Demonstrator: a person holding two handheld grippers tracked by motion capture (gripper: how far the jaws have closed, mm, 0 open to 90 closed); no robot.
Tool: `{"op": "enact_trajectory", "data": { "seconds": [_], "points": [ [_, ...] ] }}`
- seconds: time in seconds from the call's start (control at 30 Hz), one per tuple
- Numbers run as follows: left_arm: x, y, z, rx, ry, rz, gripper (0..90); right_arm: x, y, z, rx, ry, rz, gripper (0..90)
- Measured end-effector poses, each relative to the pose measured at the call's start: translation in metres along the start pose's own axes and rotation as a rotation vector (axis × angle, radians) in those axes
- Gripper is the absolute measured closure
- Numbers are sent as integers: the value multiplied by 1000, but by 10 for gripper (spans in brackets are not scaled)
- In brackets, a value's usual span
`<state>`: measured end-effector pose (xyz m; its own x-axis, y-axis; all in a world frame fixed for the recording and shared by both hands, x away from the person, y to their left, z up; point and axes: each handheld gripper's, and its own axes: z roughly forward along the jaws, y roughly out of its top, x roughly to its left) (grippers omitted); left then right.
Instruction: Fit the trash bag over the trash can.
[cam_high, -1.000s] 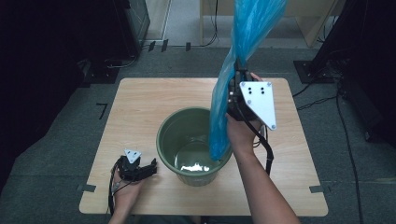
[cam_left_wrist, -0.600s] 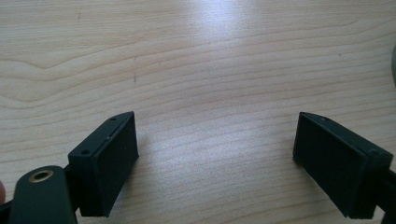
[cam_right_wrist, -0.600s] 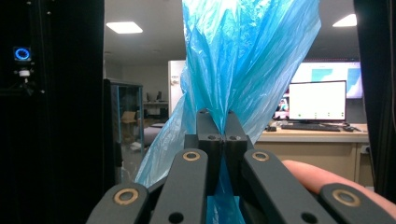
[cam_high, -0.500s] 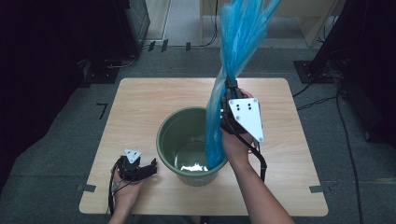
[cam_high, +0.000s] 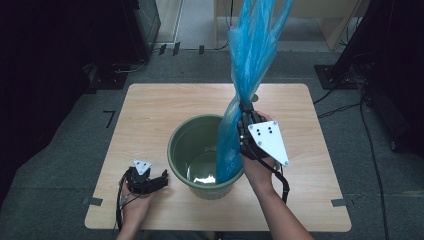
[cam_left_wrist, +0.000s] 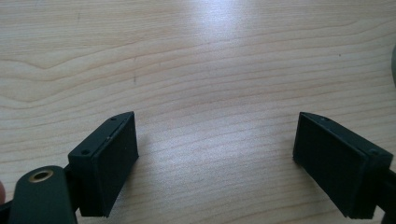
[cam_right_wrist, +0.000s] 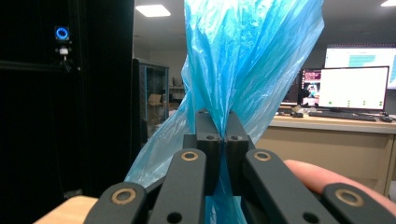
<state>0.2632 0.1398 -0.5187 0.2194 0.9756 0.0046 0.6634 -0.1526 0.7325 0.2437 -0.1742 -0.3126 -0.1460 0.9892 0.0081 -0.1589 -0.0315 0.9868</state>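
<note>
Both grippers show: right gripper (cam_high: 245, 117) pinches one blue plastic bag (cam_high: 250, 65) tight, its tail apparently dipping into one green bucket (cam_high: 181, 150) mid-table. Left gripper (cam_high: 161, 179), at the bucket's eight o'clock, rests jaws spread wide on the wooden table (cam_high: 150, 110), holding nothing.

Each hand-held gripper is black. The right hand-held gripper (cam_high: 246, 111) carries a grey three-cornered plate with three dark screws; brass rivets mark its linkage. The left hand-held gripper (cam_left_wrist: 233, 163) has flat rectangular black pads. Forearms are unsleeved.
</note>
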Motion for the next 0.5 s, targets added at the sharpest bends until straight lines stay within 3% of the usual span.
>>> {"op": "enact_trajectory", "data": {
  "seconds": [0.13, 0.23, 0.4, 0.5],
  "points": [
    [0, 0, 0, 0, 0, 0, 133, -1, -4, -5, 13, 91, 6, 682],
    [0, 0, 0, -1, 1, 0, 133, 2, -4, -9, 13, 125, -11, 580],
    [0, 0, -1, 0, -5, 2, 133, 6, -4, -17, 17, 150, -30, 424],
    [4, 0, -3, -6, -17, -26, 133, 7, -5, -22, 20, 157, -29, 372]
  ]
}}
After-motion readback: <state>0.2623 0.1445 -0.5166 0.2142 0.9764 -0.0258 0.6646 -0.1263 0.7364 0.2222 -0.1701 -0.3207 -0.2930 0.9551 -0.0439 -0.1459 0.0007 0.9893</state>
